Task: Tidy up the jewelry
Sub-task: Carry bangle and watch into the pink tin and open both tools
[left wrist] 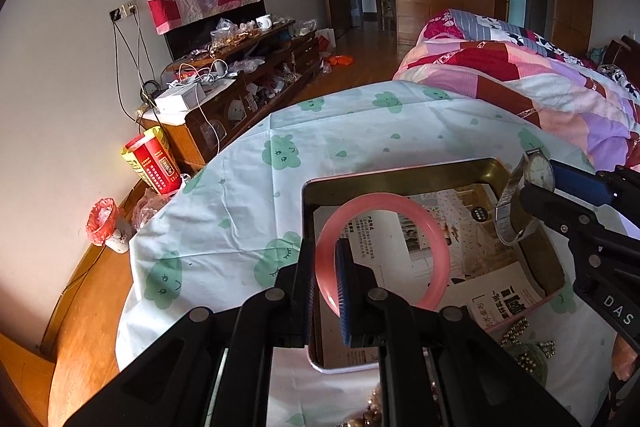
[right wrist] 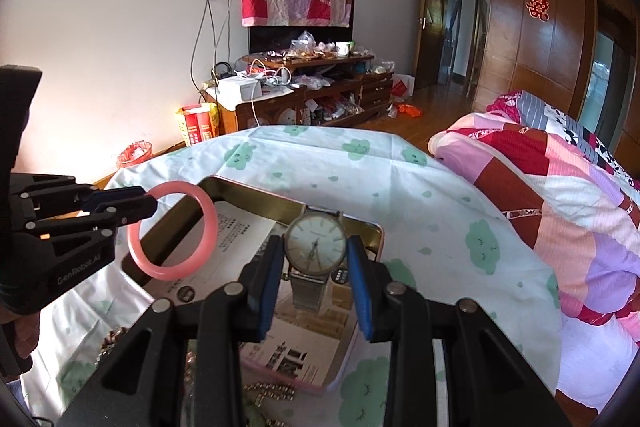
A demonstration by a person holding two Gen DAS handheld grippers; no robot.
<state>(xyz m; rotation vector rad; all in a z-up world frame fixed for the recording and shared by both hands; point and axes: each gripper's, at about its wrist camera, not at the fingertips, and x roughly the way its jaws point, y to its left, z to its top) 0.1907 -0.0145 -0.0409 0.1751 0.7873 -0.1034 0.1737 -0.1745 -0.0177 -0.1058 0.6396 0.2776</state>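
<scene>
Two grippers hang over the open tin [left wrist: 400, 179] on the cloud-print cloth [left wrist: 248, 195]: the left gripper [left wrist: 326, 291] is clamped on the rim of a pink bangle [left wrist: 380, 255], held upright above the paper-lined tin at about 6 o'clock in the left wrist view. The right gripper [right wrist: 316, 263] pinches the case of a wristwatch [right wrist: 316, 247] between its blue pads [right wrist: 362, 291], dial facing the camera, mesh strap hanging over the tin. Beaded chains [right wrist: 268, 393] lie on the cloth at 6 o'clock, just beside the tin's near edge.

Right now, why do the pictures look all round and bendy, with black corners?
Both views use fisheye lenses: in the left wrist view the tin box bows; in the right wrist view the wall bulges and glows warm at the left. Pink bangle and watch stay fairly sharp.
</scene>
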